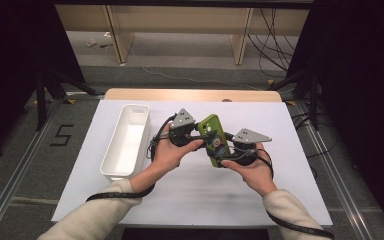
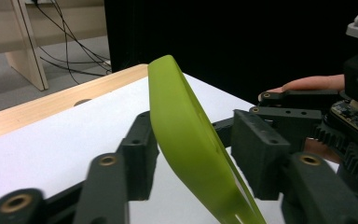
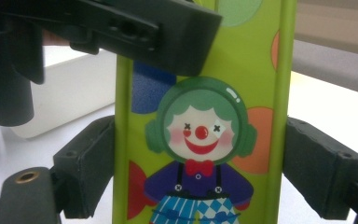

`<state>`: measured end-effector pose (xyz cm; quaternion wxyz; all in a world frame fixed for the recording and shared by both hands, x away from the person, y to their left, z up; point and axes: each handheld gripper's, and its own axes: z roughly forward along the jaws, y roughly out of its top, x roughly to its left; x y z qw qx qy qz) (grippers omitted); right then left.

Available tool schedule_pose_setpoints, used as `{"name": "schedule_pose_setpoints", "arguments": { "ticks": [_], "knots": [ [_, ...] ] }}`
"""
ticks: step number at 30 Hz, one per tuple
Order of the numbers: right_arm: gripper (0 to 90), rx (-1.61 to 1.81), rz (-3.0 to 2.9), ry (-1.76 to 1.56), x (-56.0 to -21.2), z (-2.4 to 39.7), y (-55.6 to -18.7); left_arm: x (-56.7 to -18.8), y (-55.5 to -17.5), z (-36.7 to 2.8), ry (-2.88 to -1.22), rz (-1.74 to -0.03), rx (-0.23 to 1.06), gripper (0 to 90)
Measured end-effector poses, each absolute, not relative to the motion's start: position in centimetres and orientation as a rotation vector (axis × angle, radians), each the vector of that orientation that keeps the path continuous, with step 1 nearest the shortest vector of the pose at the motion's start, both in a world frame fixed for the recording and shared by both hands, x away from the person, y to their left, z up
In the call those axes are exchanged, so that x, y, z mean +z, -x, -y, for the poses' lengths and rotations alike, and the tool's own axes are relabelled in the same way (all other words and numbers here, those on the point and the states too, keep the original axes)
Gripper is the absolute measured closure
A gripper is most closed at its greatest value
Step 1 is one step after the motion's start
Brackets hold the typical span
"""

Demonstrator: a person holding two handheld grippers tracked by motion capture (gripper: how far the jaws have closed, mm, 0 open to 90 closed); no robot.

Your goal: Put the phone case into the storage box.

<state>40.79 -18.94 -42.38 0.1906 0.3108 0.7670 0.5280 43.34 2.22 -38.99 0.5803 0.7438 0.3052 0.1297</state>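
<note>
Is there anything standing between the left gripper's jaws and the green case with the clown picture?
Nothing visible. The flat lime-green plastic case with a clown picture already stands between the jaws of the left gripper, with no other object in the gaps. The right gripper clamps it by both long edges above the white table.

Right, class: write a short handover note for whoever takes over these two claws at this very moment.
Right claw: shut on the green clown case, pads on its two long edges, held above the table.
Left claw: jaws either side of the case's flat faces; whether its pads press yet I cannot tell.
White bin: empty, on the white table, to the left of both hands.
Done: case lifted.
Left: probably secure the left grip, then perhaps bin it.
</note>
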Motion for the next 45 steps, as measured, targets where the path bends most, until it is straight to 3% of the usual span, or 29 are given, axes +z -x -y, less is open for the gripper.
{"name": "schedule_pose_setpoints", "arguments": {
  "ticks": [6,18,45],
  "knots": [
    [16.8,1.469,-2.158,-0.856,-42.4,18.8,-40.7,-39.1,-43.3,-2.1,-1.725,-0.719,0.287,67.5],
    [17.2,1.436,-2.158,-0.834,-42.5,18.6,-40.7,-39.3,-42.4,-1.5,-1.72,-0.673,0.254,82.0],
    [16.0,1.461,-2.26,-0.781,-42.9,19.8,-41.3,-38.2,-43.4,-4.4,-1.762,-0.527,0.2,82.2]
  ]
}}
